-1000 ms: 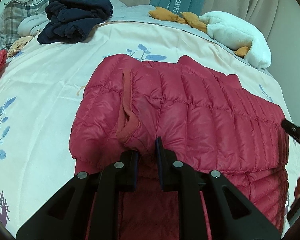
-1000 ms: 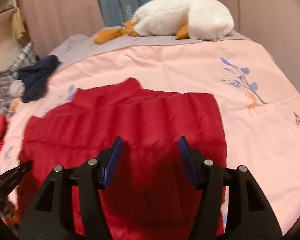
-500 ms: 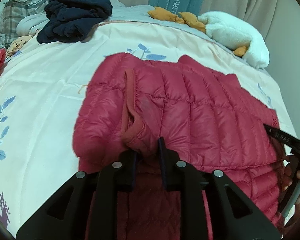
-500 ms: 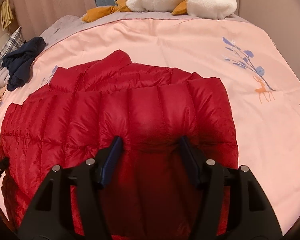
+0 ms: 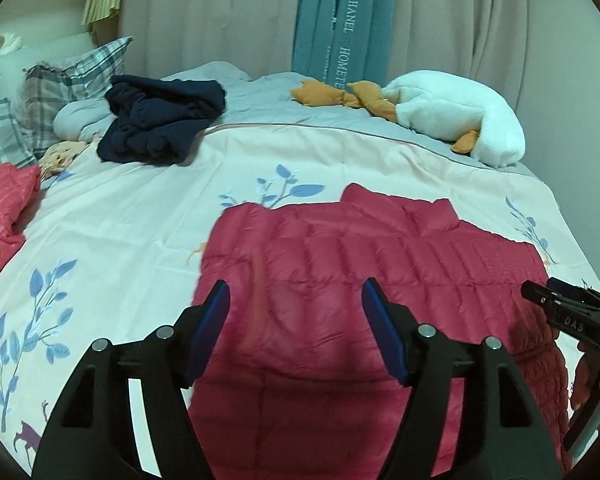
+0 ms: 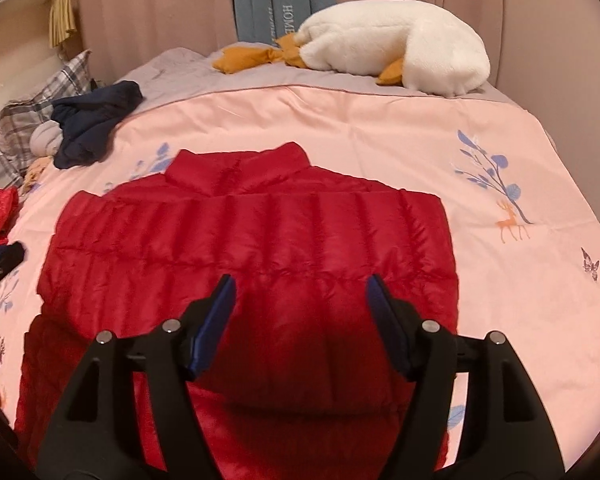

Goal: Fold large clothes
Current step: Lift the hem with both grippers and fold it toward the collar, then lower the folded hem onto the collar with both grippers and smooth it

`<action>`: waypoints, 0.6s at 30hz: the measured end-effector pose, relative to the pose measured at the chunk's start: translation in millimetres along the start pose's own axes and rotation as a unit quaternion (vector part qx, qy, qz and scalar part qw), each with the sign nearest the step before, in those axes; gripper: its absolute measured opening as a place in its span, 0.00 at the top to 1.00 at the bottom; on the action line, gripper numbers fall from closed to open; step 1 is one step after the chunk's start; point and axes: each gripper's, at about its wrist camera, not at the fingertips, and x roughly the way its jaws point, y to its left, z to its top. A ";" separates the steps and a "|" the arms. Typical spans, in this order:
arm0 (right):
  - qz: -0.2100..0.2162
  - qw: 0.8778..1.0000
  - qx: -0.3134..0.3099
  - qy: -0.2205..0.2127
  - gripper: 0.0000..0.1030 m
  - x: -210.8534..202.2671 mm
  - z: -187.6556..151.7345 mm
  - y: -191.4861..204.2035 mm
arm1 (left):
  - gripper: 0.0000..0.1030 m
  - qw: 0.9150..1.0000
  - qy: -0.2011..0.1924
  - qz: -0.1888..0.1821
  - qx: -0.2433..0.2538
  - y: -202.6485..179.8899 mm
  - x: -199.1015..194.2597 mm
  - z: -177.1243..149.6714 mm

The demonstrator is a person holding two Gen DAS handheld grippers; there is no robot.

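Note:
A red quilted puffer jacket point(image 5: 380, 264) lies flat on the bed with its sleeves folded in and its collar toward the far side; it also shows in the right wrist view point(image 6: 252, 248). My left gripper point(image 5: 296, 316) is open and empty, held just above the jacket's left part. My right gripper point(image 6: 300, 308) is open and empty above the jacket's near middle. The right gripper's tip point(image 5: 568, 308) shows at the right edge of the left wrist view.
The bed has a pink printed cover point(image 5: 132, 216). A dark navy garment point(image 5: 160, 120) lies at the far left by plaid pillows point(image 5: 60, 84). Another red garment point(image 5: 0, 208) is at the left edge. A white and orange plush goose point(image 5: 452, 120) lies at the far right.
My left gripper let go of the sleeve cuff it held, opened and lifted back. The sleeve now lies flat on the jacket. My right gripper stayed open and pulled back slightly.

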 end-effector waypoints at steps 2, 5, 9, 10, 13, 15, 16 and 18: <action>0.006 1.000 -0.001 -0.002 0.33 -0.7 -3.0 3.2 | 0.33 1.000 0.004 -0.003 0.008 -8.1 4.9 -1.2; 0.002 1.000 -0.011 -0.002 0.33 2.6 -7.1 6.7 | 0.33 1.000 0.019 -0.013 0.018 -22.1 19.2 -3.1; -0.001 1.000 -0.015 0.011 0.33 14.0 -11.1 5.7 | 0.33 0.999 0.047 -0.012 0.025 -30.5 41.2 -8.7; -0.002 1.000 -0.011 0.018 0.33 17.6 -12.2 5.1 | 0.33 0.998 0.057 -0.012 0.024 -30.8 47.9 -10.7; 0.003 0.999 -0.011 0.043 0.28 32.8 -17.4 2.6 | 0.33 0.996 0.090 -0.017 0.020 -28.3 68.8 -19.2; 0.008 0.999 -0.009 0.053 0.26 41.4 -21.2 0.2 | 0.33 0.995 0.098 -0.019 0.027 -27.5 75.6 -24.5; 0.010 0.998 -0.007 0.056 0.26 44.4 -22.6 -0.6 | 0.33 0.995 0.098 -0.019 0.030 -28.0 76.2 -26.1; 0.008 0.998 -0.009 0.057 0.25 45.5 -24.7 0.5 | 0.33 0.994 0.101 -0.019 0.038 -28.8 77.1 -28.2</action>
